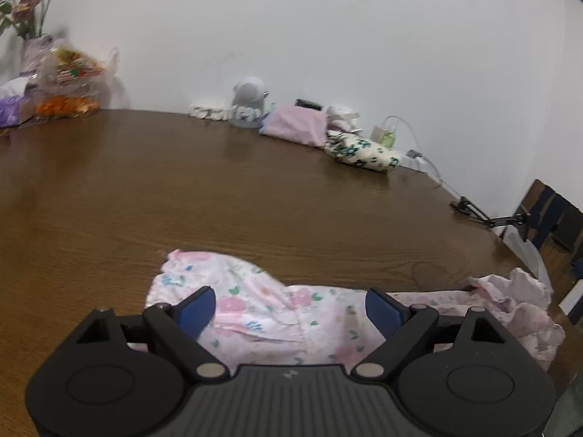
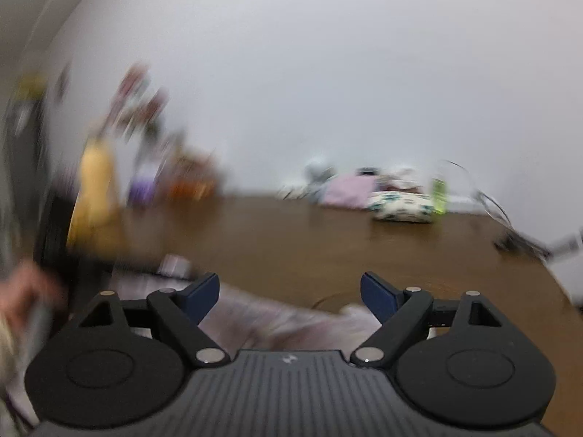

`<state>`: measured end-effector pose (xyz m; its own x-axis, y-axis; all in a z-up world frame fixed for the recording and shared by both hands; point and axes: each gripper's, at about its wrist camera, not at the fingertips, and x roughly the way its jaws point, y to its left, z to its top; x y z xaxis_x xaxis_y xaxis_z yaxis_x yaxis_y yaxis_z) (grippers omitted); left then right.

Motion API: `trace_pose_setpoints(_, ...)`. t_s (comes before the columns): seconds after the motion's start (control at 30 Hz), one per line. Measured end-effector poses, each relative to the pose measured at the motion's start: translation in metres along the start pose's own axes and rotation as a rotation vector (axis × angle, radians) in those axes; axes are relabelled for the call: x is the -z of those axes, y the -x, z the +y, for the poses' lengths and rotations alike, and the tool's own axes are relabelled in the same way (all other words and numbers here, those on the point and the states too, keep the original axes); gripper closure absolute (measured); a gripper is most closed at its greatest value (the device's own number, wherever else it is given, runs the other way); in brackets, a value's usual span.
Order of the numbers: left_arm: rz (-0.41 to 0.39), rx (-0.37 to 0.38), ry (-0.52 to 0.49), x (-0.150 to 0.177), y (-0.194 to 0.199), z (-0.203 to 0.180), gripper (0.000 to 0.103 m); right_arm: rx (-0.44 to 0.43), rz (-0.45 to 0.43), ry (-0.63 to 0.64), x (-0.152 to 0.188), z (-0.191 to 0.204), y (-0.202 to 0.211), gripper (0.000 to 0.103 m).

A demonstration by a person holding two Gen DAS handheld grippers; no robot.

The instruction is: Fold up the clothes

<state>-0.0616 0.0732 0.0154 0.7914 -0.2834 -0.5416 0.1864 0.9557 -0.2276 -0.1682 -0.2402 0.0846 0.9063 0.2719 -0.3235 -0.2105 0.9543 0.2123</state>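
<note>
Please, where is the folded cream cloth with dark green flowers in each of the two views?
Left wrist: folded cream cloth lies at the table's far edge, right of centre.
Right wrist: same cloth, blurred, far edge, right of centre.
Shared landmark: pink bundle, beside it on its left.

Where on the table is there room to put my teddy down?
The big bare middle of the table is free, between the pink floral garment at the near edge and the row along the wall. It is crowded by the wall: folded pink cloth, folded leaf-print cloth and snack bags in the left corner.
</note>
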Motion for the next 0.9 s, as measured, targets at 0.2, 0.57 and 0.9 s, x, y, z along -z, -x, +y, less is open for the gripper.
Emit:
trace_pose_setpoints(0.2,0.012,-0.010,-0.009,0.002,-0.005,0.003,0.014,0.145,0.186,-0.296,0.010,-0.092,-0.045,0.048)
trace_pose_setpoints(0.57,-0.007,-0.030,-0.003,0.000,0.006,0.008,0.014,0.222,-0.166,0.236,0.007,0.009,-0.026,0.097)
trace_pose_setpoints(0.9,-0.021,-0.024,0.000,0.000,0.024,0.015,0.014,-0.065,0.091,0.801,0.093,0.118,-0.081,0.053)
